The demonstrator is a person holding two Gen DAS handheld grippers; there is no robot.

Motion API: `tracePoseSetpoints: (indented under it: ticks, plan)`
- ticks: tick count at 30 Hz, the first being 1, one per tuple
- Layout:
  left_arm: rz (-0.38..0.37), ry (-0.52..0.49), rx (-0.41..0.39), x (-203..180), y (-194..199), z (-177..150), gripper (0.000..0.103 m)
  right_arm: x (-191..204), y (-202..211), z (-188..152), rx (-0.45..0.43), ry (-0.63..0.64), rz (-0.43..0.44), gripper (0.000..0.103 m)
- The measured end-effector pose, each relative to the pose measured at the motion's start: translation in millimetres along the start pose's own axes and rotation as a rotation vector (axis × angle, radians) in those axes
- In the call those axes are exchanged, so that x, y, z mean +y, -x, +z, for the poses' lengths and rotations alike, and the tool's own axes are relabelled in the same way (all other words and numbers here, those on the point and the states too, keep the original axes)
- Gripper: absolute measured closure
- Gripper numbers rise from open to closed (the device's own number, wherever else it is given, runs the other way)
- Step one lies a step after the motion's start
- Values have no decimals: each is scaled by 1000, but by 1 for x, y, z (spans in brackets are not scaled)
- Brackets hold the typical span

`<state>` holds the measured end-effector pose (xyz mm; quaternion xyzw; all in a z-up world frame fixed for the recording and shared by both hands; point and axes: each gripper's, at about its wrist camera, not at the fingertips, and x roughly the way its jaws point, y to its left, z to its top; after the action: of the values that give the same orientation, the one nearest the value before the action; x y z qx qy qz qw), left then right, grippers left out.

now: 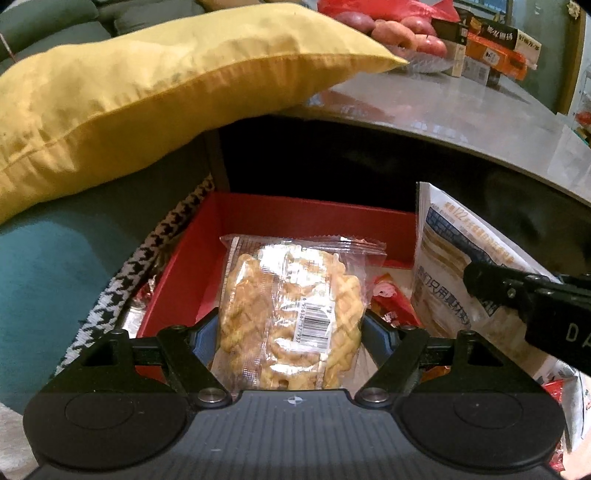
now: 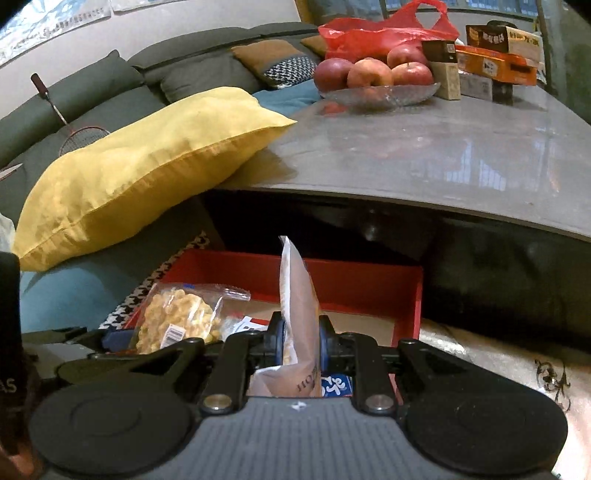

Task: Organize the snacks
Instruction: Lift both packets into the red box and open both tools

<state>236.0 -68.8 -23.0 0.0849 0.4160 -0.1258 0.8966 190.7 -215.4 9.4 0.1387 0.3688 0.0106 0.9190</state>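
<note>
Red cardboard box [image 1: 280, 214] sitting low beside the grey table [image 2: 424, 155] is basically the hub here, so I'll place everything off that. Left gripper [image 1: 288, 328] is clamped on a clear packet of lattice-shaped biscuits [image 1: 291, 314], pads pressing on both sides of it, and the packet hangs right over the box's inside, barcode facing up. Right gripper [image 2: 300, 341] is squeezed nearly closed on a flat white snack pouch [image 2: 297, 295], which stands up edge-on between the pads, also above the box, toward its right half. Down on the box floor there's a small red wrapped snack [image 1: 388, 299] between the two held packs. Left of the box, a houndstooth cloth [image 1: 122, 280] and a big yellow cushion [image 2: 147, 162] leaning onto the table's edge. Far back on the table from the box: a glass dish of apples [image 2: 373, 74], a red plastic bag [image 2: 384, 33] and some stacked cartons [image 2: 495, 62].
</note>
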Motion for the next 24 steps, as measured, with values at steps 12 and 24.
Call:
tracePoseSetpoints:
  ticks: [12, 24]
  plan:
    - [43, -11, -21, -3, 2, 2, 13, -20, -26, 6, 40, -34, -59, 84]
    - [42, 14, -57, 6, 15, 7, 6, -26, -43, 2, 92, -32, -78, 79]
